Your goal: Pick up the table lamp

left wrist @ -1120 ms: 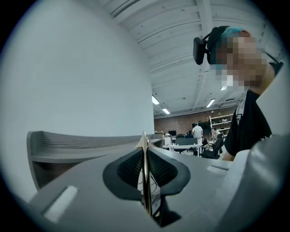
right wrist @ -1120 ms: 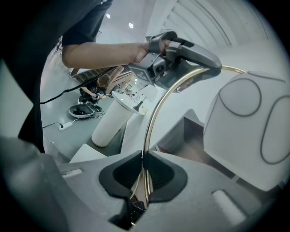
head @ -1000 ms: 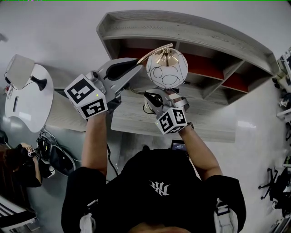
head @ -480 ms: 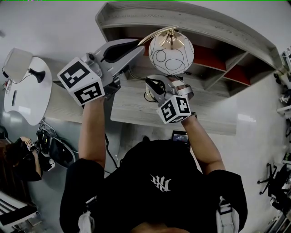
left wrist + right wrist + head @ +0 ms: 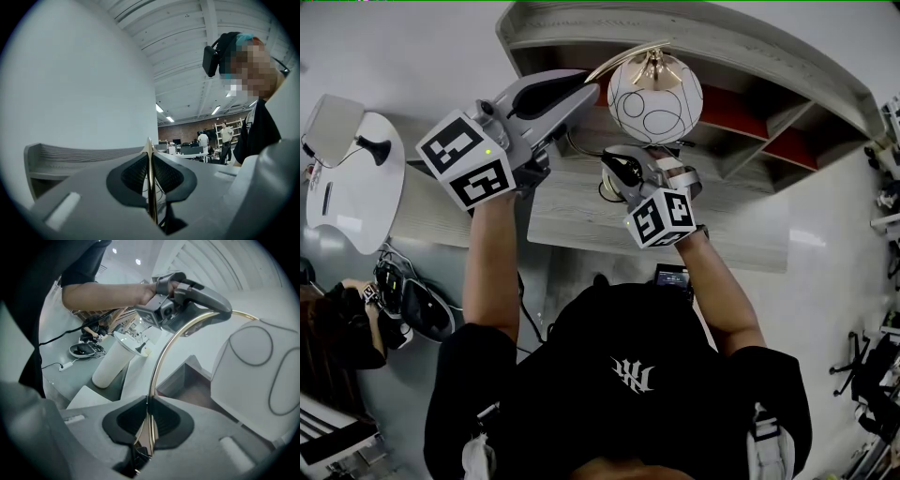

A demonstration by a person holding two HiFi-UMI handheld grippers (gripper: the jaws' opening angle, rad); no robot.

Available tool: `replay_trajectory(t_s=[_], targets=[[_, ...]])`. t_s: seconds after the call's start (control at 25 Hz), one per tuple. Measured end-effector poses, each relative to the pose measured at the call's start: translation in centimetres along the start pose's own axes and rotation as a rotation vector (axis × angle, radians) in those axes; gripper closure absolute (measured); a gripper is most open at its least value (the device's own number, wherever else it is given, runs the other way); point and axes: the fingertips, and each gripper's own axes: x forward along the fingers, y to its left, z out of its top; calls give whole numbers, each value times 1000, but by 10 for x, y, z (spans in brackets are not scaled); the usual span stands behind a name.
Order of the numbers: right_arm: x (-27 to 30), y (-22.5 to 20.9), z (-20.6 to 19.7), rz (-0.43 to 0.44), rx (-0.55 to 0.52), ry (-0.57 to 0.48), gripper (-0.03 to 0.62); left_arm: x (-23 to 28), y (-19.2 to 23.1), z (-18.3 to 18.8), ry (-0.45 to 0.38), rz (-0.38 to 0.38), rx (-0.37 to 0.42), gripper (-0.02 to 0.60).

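The table lamp has a white globe shade (image 5: pixel 654 97) with thin black rings and a curved gold arm (image 5: pixel 619 58). It hangs in front of the shelf unit, held by both grippers. My left gripper (image 5: pixel 589 87) is shut on the top of the gold arc, which runs as a thin edge between its pads (image 5: pixel 150 187). My right gripper (image 5: pixel 623 171) sits below the globe, shut on the lower stretch of the gold arm (image 5: pixel 159 366). In the right gripper view the globe (image 5: pixel 262 376) fills the right side and the left gripper (image 5: pixel 187 301) grips the arc above. The lamp's base is hidden.
A grey wooden shelf unit (image 5: pixel 750 66) with red back panels stands behind the lamp, on a wooden desk (image 5: pixel 572 220). At the left are a white round table (image 5: pixel 356 202), cables on the floor (image 5: pixel 412 314) and a seated person (image 5: pixel 337 328). More people stand far off (image 5: pixel 227 136).
The lamp and both grippers show slightly higher in the head view, and the left gripper's cube looks larger. Both grips on the gold arm are unchanged.
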Motion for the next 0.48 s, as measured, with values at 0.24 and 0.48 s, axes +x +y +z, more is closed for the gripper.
replay_trajectory(t_s=[0.24, 0.48], targets=[[1, 3, 0, 9, -9, 3, 548, 0, 1, -2, -3, 0, -7, 546], [1, 1, -1, -4, -22, 9, 548, 0, 2, -1, -16, -8, -11, 545]])
